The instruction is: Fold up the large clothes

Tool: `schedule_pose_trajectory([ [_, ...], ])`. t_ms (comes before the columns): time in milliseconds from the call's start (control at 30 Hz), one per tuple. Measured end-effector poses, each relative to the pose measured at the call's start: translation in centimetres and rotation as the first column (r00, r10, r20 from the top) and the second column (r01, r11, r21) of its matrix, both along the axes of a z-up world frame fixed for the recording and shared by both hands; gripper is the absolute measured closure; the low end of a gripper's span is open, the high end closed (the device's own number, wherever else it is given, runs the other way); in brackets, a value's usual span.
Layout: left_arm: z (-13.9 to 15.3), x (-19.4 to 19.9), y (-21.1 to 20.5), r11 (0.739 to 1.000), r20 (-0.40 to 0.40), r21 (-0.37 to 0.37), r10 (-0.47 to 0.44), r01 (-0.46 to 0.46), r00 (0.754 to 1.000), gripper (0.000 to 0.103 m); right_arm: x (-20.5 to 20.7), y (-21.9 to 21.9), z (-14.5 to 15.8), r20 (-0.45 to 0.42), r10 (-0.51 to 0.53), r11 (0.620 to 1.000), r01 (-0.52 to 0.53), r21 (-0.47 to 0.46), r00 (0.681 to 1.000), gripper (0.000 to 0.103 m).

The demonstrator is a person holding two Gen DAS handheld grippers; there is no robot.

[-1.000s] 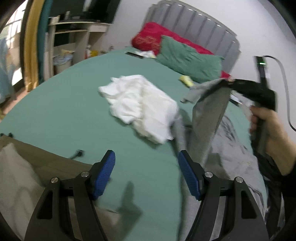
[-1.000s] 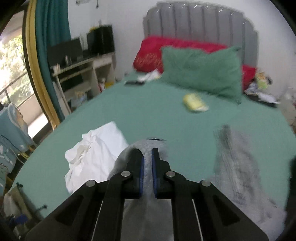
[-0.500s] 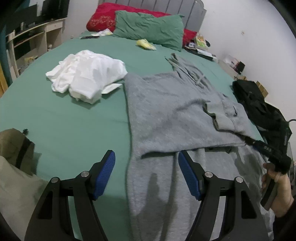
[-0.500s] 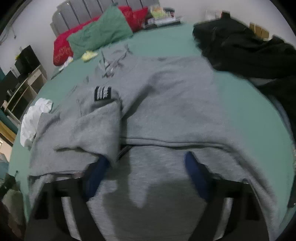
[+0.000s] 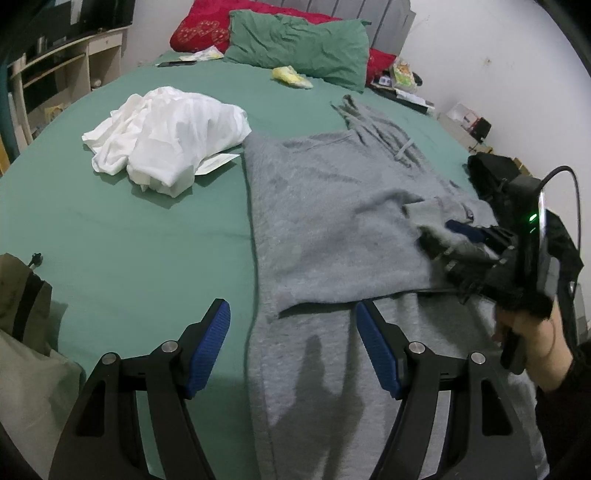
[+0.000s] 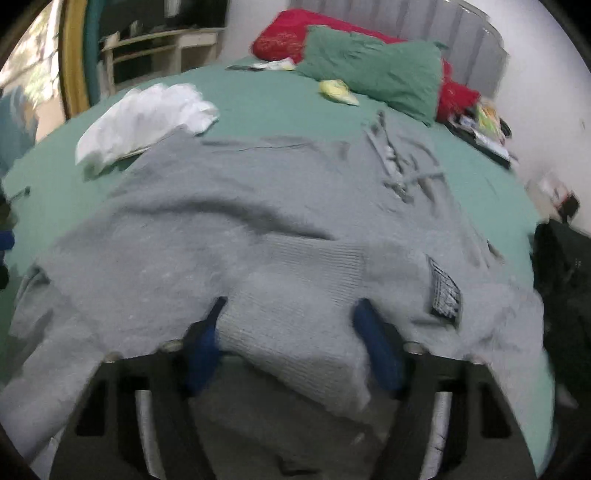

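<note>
A large grey sweatshirt (image 5: 332, 206) lies spread on the green bed (image 5: 122, 236), its sleeve folded across the body. My left gripper (image 5: 293, 347) is open and empty, hovering over the sweatshirt's lower part. My right gripper (image 6: 291, 332) is open, its blue pads either side of the ribbed grey cuff (image 6: 306, 280), which lies loose between them. In the left wrist view the right gripper (image 5: 461, 240) sits at the sweatshirt's right edge, held by a hand.
A crumpled white garment (image 5: 166, 133) lies left of the sweatshirt. Green (image 5: 299, 44) and red (image 5: 203, 29) pillows are at the headboard. A black garment (image 5: 495, 173) lies at the right edge. An olive bag (image 5: 22, 288) is at the near left.
The right gripper carried the sleeve across the sweatshirt, laid it down and opened. The left gripper stayed open and now looks down over the spread sweatshirt.
</note>
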State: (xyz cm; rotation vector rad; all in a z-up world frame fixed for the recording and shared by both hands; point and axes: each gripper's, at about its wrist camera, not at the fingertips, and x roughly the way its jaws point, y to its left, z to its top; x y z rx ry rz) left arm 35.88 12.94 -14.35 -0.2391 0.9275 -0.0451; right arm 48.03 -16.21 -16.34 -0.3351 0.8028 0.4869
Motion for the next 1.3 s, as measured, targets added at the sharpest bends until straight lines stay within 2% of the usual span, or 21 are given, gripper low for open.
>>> schedule_pose_trajectory([
  [67,-0.4,0.2,0.2,1.0,-0.008,-0.002,0.012,-0.012,1.0,0.029,0.6,-3.1,1.5,0.005,-0.092,0.99,0.091,0.103,0.996,0.054],
  [133,-0.6,0.4,0.1,1.0,-0.013,-0.006,0.014,-0.014,1.0,0.029,1.1,-6.1,2.4,0.007,-0.165,0.973,0.162,0.165,0.986,0.054],
  [200,-0.9,0.7,-0.3,1.0,-0.022,0.004,0.008,-0.008,1.0,0.029,2.9,-9.7,2.7,-0.034,-0.253,0.939,0.253,0.231,0.967,0.054],
  [267,-1.1,0.7,-0.7,1.0,-0.025,0.013,0.001,-0.001,1.0,0.029,3.9,-14.4,2.5,-0.094,-0.363,0.89,0.375,0.261,0.927,0.055],
  [300,-1.1,0.7,-0.8,1.0,-0.023,0.014,0.0,0.0,1.0,0.029,4.9,-17.1,2.0,-0.131,-0.453,0.854,0.471,0.222,0.882,0.055],
  [367,-0.9,0.7,-0.9,1.0,-0.013,0.01,0.005,-0.005,1.0,0.029,5.8,-20.2,1.0,-0.198,-0.518,0.815,0.551,0.182,0.832,0.051],
  [400,-0.7,0.6,-0.7,1.0,-0.001,0.0,0.009,-0.009,1.0,0.029,6.3,-22.4,0.5,-0.236,-0.573,0.783,0.609,0.127,0.785,0.048],
  [433,-0.4,0.6,-0.5,1.0,0.013,-0.008,0.015,-0.015,1.0,0.029,6.0,-23.4,0.8,-0.216,-0.602,0.767,0.632,0.112,0.768,0.041],
  [467,-0.1,0.5,-0.2,1.0,0.03,-0.013,0.026,-0.026,0.999,0.029,6.1,-24.1,1.4,-0.188,-0.609,0.766,0.633,0.116,0.771,0.038],
  [600,1.3,0.1,2.0,0.994,0.097,-0.016,0.113,-0.112,0.989,0.029,10.9,-21.6,4.8,-0.085,-0.509,0.841,0.516,0.164,0.857,0.035],
  [700,2.2,0.1,4.7,0.981,0.129,-0.036,0.194,-0.191,0.973,0.029,17.3,-17.3,5.5,-0.096,-0.353,0.894,0.365,0.258,0.931,0.03],
  [733,2.3,0.2,5.3,0.978,0.129,-0.035,0.207,-0.204,0.97,0.029,19.4,-15.7,5.3,-0.11,-0.32,0.901,0.338,0.271,0.941,0.03],
  [867,1.2,1.1,6.7,0.973,0.102,0.021,0.225,-0.228,0.969,0.029,27.8,-8.6,2.9,-0.224,-0.259,0.906,0.317,0.281,0.939,0.03],
  [933,0.2,1.5,6.9,0.974,0.074,0.046,0.219,-0.223,0.973,0.029,31.5,-5.4,1.2,-0.243,-0.26,0.907,0.322,0.272,0.935,0.03],
  [1033,-1.0,1.8,6.6,0.98,0.04,0.061,0.189,-0.191,0.981,0.029,35.6,-2.8,-1.3,-0.285,-0.257,0.905,0.333,0.264,0.924,0.03],
  [1100,-1.6,2.1,6.1,0.986,0.012,0.057,0.158,-0.158,0.987,0.029,37.3,-2.3,-2.6,-0.334,-0.279,0.889,0.374,0.266,0.9,0.03],
  [1133,-1.7,2.0,5.9,0.988,0.007,0.052,0.142,-0.143,0.99,0.029,37.4,-2.3,-2.7,-0.343,-0.276,0.876,0.382,0.295,0.898,0.034],
  [1167,-1.8,1.9,5.6,0.99,0.004,0.052,0.128,-0.128,0.992,0.029,37.2,-2.0,-2.5,-0.335,-0.242,0.863,0.36,0.355,0.91,0.075],
  [1200,-1.7,1.8,5.2,0.992,0.002,0.055,0.112,-0.112,0.994,0.029,36.5,-1.8,-1.6,-0.298,-0.224,0.873,0.327,0.363,0.928,0.096],
  [1233,-1.5,1.6,5.0,0.993,0.004,0.054,0.105,-0.106,0.994,0.029,35.5,-1.3,-0.8,-0.246,-0.232,0.89,0.307,0.337,0.941,0.095],
  [1300,-0.9,1.2,4.6,0.994,0.02,0.04,0.1,-0.1,0.995,0.029,33.0,-0.7,1.2,-0.156,-0.16,0.908,0.207,0.364,0.975,0.096],
])
